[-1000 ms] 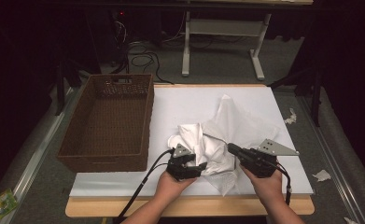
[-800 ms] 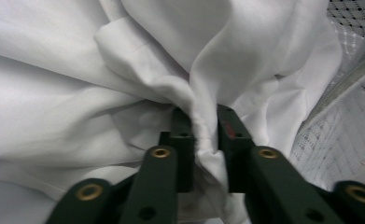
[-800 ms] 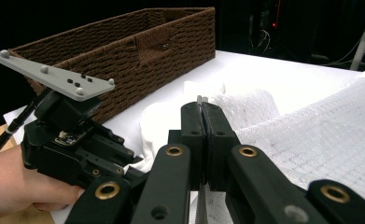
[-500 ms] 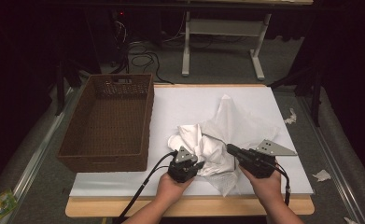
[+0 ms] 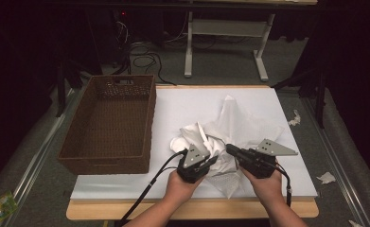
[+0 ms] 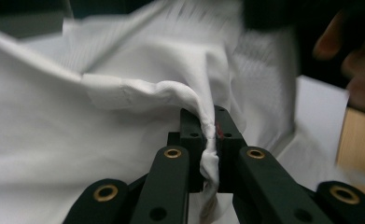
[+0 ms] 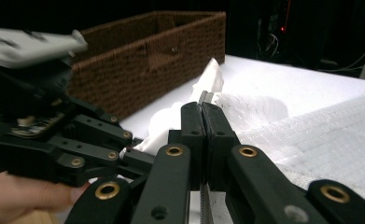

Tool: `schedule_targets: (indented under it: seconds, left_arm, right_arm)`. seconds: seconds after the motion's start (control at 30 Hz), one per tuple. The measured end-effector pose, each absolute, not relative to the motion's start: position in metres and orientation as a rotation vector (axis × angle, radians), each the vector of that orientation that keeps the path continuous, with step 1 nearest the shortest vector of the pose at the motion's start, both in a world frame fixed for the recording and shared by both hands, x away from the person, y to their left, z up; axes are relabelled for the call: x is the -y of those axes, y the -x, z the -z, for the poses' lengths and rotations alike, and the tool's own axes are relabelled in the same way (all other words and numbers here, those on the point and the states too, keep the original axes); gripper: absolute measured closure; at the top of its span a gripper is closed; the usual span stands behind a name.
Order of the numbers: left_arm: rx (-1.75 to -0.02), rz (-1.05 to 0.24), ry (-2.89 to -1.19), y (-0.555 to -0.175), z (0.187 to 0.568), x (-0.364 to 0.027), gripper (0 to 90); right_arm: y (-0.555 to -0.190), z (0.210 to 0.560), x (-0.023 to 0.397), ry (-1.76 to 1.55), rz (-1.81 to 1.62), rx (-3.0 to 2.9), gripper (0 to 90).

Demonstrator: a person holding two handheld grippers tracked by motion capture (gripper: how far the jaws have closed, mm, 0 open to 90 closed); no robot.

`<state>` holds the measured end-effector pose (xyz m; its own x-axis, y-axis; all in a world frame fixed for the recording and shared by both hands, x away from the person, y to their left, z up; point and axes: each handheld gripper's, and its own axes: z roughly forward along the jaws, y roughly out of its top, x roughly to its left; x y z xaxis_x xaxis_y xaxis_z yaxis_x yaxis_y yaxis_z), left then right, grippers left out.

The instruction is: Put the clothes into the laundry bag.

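Note:
A crumpled white cloth lies on the white table mat, near the front. My left gripper is at its near left edge. In the left gripper view it is shut on a rolled fold of the cloth, which hangs up over the jaws. My right gripper reaches in from the right and meets the cloth close to the left one. In the right gripper view its jaws are pressed together with a thin edge of the cloth caught between them. The left gripper's body sits just beside it.
A brown wicker basket stands with nothing in it on the left of the mat, also behind the grippers. The white mat stretches bare beyond the cloth. Paper scraps lie off the right edge. A desk frame stands behind.
My left gripper has closed on a fold of the cloth and lifted a little up and to the right with it. The right gripper has stayed put.

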<state>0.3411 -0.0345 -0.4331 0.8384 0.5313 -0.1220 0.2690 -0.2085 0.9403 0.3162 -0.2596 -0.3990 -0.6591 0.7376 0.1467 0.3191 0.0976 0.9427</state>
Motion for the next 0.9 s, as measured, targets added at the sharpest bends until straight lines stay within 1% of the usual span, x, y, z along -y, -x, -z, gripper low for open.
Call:
schedule_targets:
  seconds: [0.13, 0.17, 0.33, 0.43, 0.57, 0.63, 0.67, 0.7, 0.73, 0.8, 0.83, 0.9]
  left_arm:
    - [-0.607, -0.271, -1.795, -0.352, 0.422, 0.059, 85.7]
    - [-0.62, -0.269, -1.799, -0.357, 0.424, 0.069, 85.7]
    - [-0.696, -0.28, -1.802, -0.373, 0.439, 0.095, 85.4]
    - [-0.724, -0.315, -1.813, -0.382, 0.448, 0.103, 85.4]
    - [-0.746, -0.406, -1.832, -0.39, 0.455, 0.105, 84.9]
    - [-0.743, -0.408, -1.834, -0.389, 0.455, 0.105, 82.4]
    - [-0.734, -0.398, -1.825, -0.386, 0.455, 0.104, 79.1]
    - [-0.719, -0.368, -1.812, -0.384, 0.453, 0.102, 72.9]
    - [-0.699, -0.329, -1.801, -0.381, 0.452, 0.099, 64.6]
    - [-0.675, -0.305, -1.784, -0.375, 0.448, 0.095, 52.0]
    - [-0.665, -0.297, -1.782, -0.369, 0.445, 0.091, 47.8]
    - [-0.664, -0.255, -1.77, -0.362, 0.442, 0.084, 36.5]
  right_arm:
    - [-0.317, 0.393, 0.264, -1.044, -1.623, -1.982, 89.8]
    - [-0.317, 0.392, 0.265, -1.044, -1.626, -1.979, 89.8]
    - [-0.314, 0.386, 0.276, -1.058, -1.669, -1.94, 89.9]
    - [-0.31, 0.38, 0.279, -1.037, -1.686, -1.931, 89.8]
    - [-0.306, 0.376, 0.278, -1.006, -1.697, -1.924, 89.8]
    - [-0.306, 0.377, 0.278, -1.001, -1.69, -1.926, 89.8]
    - [-0.306, 0.377, 0.278, -1.008, -1.687, -1.929, 89.8]
    - [-0.307, 0.378, 0.278, -1.002, -1.692, -1.932, 89.8]
    - [-0.306, 0.379, 0.278, -1.018, -1.685, -1.933, 89.8]
    - [-0.306, 0.38, 0.279, -1.021, -1.681, -1.934, 89.8]
    - [-0.306, 0.38, 0.279, -1.022, -1.683, -1.934, 89.8]
    - [-0.307, 0.382, 0.279, -1.026, -1.674, -1.937, 89.8]
